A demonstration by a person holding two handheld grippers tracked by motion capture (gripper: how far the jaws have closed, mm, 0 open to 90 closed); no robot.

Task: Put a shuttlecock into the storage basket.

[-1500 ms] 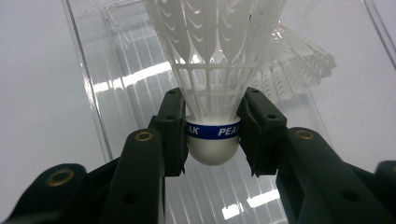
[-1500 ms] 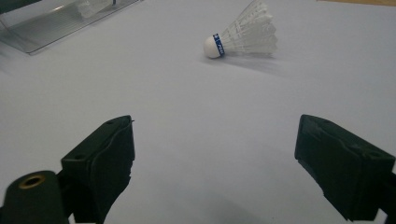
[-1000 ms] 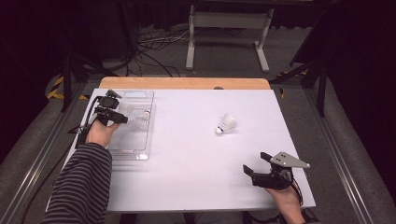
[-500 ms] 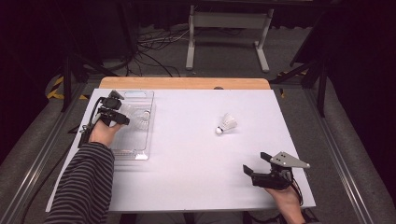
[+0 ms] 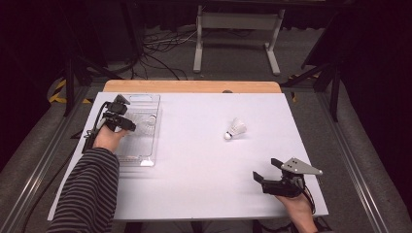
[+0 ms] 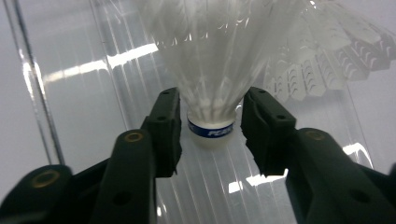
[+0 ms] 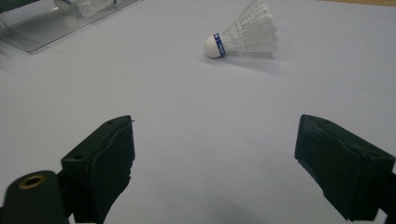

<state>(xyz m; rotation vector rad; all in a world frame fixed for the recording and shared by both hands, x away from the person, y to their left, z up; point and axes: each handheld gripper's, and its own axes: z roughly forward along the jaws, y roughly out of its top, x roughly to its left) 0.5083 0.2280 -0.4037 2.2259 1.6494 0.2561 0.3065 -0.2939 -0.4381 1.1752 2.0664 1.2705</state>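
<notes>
One shuttlecock (image 6: 210,93) set in the clear tray (image 5: 145,155) near the desk's (image 5: 194,184) left edge, left gripper (image 6: 210,135) fingers just opening off its cork, not pressing; second shuttlecock (image 5: 236,129) loose toward the right edge, unplaced; right gripper (image 5: 265,171) wide open, empty, near corner.

Table top (image 5: 194,145) is being lit evenly from overhead; surroundings are being left near-black. High view is being rendered soft, low-res. In left gripper view, glare streaks are being thrown off the clear tray (image 6: 70,116); shuttlecock (image 6: 210,70) feathers are being overexposed, jaws blurred at close range. In right gripper view, foreground is being defocused; soft shadow is being cast beside the far shuttlecock (image 7: 243,37).
</notes>
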